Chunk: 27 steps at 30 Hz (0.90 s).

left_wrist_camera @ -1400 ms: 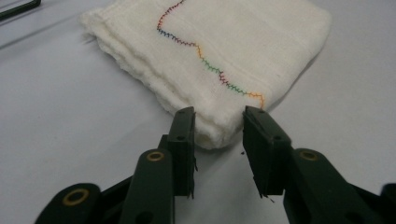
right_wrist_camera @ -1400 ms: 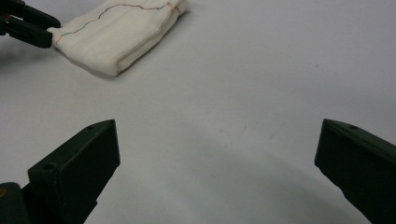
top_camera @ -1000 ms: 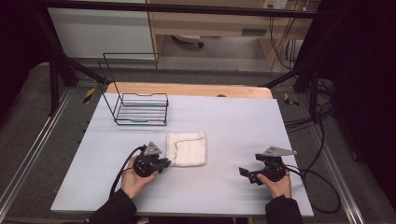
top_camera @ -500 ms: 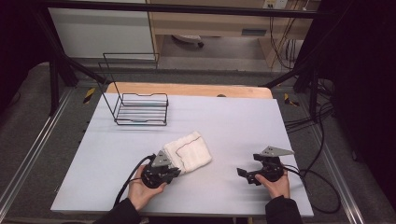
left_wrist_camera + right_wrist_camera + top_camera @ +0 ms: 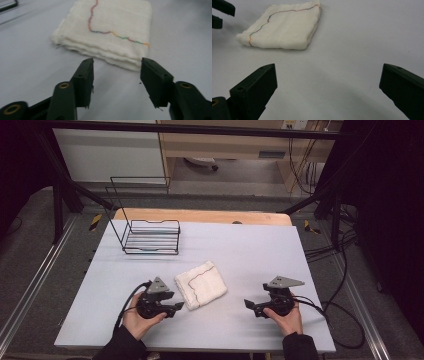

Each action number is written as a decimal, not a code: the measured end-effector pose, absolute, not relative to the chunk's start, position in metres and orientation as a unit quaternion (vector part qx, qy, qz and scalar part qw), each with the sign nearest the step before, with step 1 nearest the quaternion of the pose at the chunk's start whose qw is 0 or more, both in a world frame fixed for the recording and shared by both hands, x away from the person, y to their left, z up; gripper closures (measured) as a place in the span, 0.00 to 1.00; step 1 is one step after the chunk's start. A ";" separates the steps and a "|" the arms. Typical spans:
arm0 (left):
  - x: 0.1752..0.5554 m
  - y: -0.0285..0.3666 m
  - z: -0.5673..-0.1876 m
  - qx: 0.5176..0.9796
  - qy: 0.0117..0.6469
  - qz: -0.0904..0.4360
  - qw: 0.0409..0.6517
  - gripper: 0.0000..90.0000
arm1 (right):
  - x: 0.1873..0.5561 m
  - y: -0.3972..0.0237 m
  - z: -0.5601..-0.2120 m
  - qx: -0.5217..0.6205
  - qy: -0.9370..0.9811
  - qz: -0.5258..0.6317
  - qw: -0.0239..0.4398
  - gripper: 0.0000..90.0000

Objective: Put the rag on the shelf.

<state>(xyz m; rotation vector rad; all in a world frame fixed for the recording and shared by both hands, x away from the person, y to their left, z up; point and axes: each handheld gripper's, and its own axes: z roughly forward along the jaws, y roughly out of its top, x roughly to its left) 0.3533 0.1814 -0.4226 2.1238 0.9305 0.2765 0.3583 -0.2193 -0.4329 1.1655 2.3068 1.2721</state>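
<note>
With both grippers' jaws spread and empty, the left gripper (image 5: 176, 306) risked dragging the folded cloth (image 5: 201, 284) unfolded.

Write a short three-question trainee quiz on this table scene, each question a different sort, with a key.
1. True or false: the left gripper is clamped on the folded white cloth.
2. Where does the wire rack stand? A) far left of the table B) near right C) on the cloth
3. Fill in: the right gripper has its jaws ____, nothing between them.

Key: 1 false, its jaws stand apart just short of the cloth. 2 A. 3 open.
</note>
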 end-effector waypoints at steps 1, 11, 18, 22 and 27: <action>0.355 0.186 -0.422 0.836 0.369 0.112 0.392 0.40 | 0.358 -0.214 -0.432 0.399 0.796 0.436 0.131 0.03; 0.360 0.241 -0.423 0.821 0.385 0.116 0.405 0.19 | 0.360 -0.164 -0.429 0.390 0.809 0.421 0.127 0.03; 0.361 0.270 -0.424 0.812 0.397 0.126 0.409 0.09 | 0.357 -0.124 -0.422 0.365 0.818 0.428 0.120 0.11; 0.363 0.278 -0.425 0.806 0.405 0.128 0.412 0.04 | 0.354 -0.102 -0.422 0.348 0.830 0.419 0.119 0.19; 0.365 0.282 -0.429 0.803 0.416 0.129 0.408 0.04 | 0.354 -0.077 -0.429 0.338 0.843 0.405 0.108 0.27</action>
